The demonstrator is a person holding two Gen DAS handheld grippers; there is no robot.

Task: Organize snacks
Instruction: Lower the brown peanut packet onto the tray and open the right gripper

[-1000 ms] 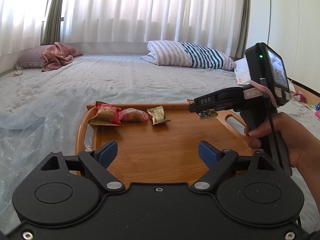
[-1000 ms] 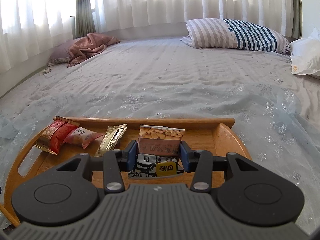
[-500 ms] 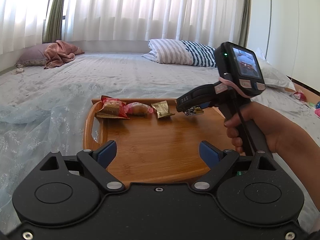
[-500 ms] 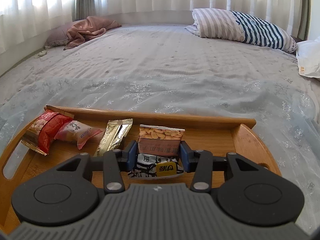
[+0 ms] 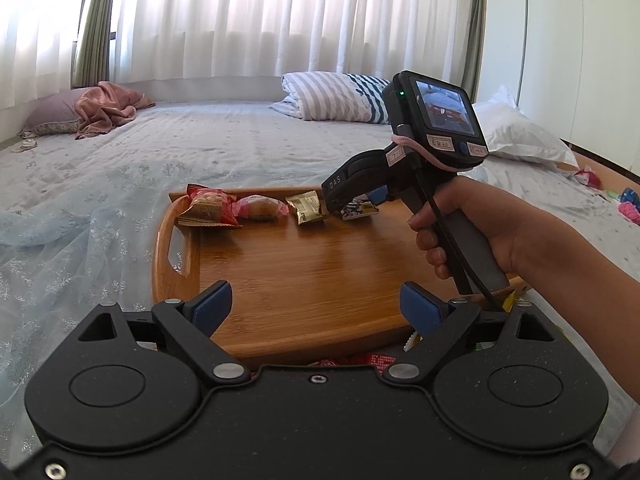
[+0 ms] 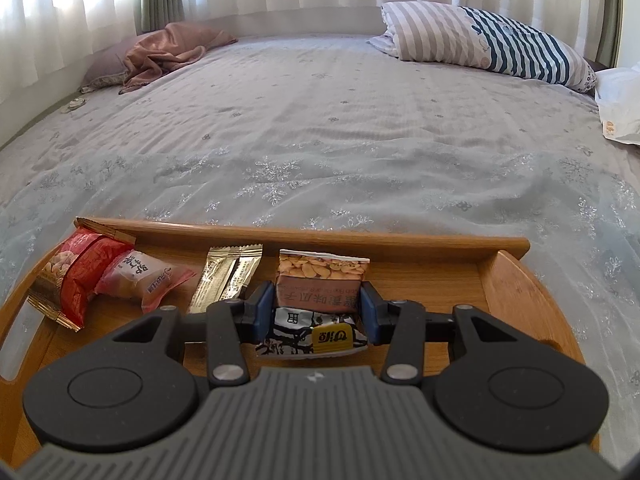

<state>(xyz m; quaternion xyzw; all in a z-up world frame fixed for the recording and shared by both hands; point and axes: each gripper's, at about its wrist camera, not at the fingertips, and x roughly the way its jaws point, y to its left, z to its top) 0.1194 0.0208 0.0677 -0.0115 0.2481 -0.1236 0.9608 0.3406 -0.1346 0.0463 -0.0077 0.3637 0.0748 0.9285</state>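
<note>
Bamboo-coloured and low-walled, the wooden tray [image 6: 400, 242] lies on the bed, and over the last second the right gripper [image 6: 318, 314] has carried its seed packet [image 6: 320, 280] in over the tray's far part, toward the back wall. In the earlier left-wrist views the gripper sat off by the tray's right handle; now it hangs right of the gold sachet [image 5: 307, 208]. Its pads are clamped on the packet's 2 sides, the packet's lower end just above or on the wood; I cannot tell which. This looks like the placing step, with release seemingly next.

The tray holds 3 snacks in a row along the back wall: a red packet [image 6: 76, 276] at the left end, a pink bun wrapper [image 6: 144, 280] against it, then the gold sachet. The seed packet would make 4.

The left gripper [image 5: 316, 306] hovers at the tray's near edge, jaws spread wide with nothing between them.
</note>
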